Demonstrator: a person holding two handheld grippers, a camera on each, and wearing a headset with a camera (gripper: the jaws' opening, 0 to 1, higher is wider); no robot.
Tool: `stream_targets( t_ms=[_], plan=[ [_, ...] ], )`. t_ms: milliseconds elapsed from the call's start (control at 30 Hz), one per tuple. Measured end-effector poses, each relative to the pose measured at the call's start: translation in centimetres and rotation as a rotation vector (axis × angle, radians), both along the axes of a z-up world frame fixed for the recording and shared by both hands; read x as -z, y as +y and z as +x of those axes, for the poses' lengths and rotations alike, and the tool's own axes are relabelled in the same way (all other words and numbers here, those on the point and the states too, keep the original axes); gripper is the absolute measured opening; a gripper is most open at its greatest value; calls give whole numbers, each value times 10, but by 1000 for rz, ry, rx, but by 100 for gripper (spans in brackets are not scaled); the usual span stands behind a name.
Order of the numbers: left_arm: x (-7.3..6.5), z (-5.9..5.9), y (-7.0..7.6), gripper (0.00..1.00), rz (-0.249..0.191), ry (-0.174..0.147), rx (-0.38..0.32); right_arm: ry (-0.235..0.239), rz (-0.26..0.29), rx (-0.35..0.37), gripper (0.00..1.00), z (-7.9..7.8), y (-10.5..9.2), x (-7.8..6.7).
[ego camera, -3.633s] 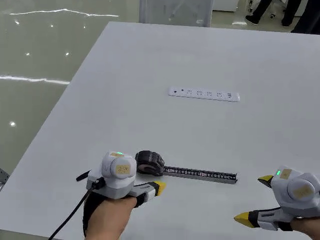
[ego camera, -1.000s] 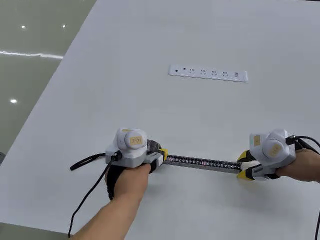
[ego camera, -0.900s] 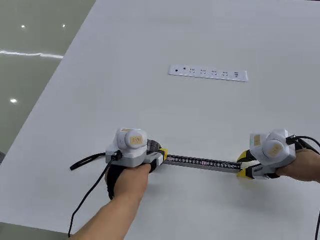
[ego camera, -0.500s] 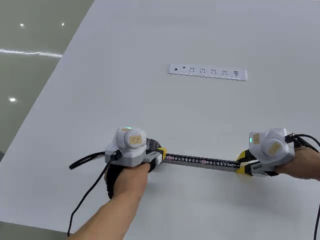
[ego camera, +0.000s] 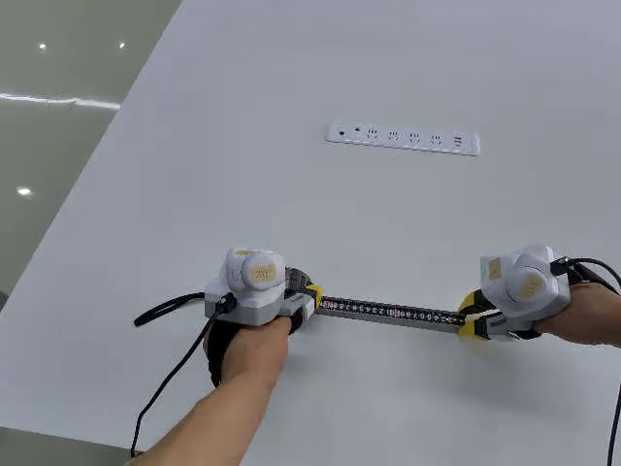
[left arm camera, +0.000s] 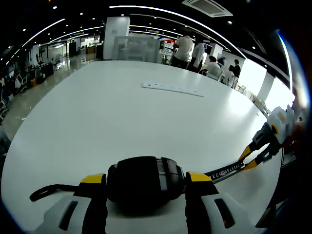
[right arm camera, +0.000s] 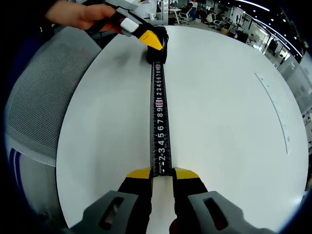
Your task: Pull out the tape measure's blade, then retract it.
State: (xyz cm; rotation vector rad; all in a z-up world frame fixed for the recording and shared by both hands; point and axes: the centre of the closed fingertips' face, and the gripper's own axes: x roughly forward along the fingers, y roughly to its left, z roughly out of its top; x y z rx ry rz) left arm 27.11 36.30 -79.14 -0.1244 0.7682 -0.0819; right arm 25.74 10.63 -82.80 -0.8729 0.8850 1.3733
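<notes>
On the person's side of the power strip (ego camera: 403,139), the blade (right arm camera: 159,112) runs straight from the case (left arm camera: 145,181), clamped in the left gripper (ego camera: 307,299), rightward to its tip, pinched by the nearly closed right gripper (right arm camera: 162,173).

Surface: broad white table (ego camera: 291,116) | far side: white power strip (ego camera: 404,139) lying flat, well apart from the rest | near edge: black tape measure case (left arm camera: 145,178) sitting on the top | blade (ego camera: 388,313) stretched out rightward from it, seemingly flat on the surface | black cable (ego camera: 170,309) trailing across beside the case
</notes>
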Motion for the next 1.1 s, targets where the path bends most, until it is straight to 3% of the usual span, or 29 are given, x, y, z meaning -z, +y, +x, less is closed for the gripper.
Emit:
stream_targets(
  t_ms=[467, 1100],
  plan=[
    [-1, 0, 0, 59, 29, -26, 20, -1, 11, 10, 12, 0, 2, -1],
    [-1, 0, 0, 57, 10, -30, 31, -2, 26, 12, 12, 1, 12, -2]
  ],
)
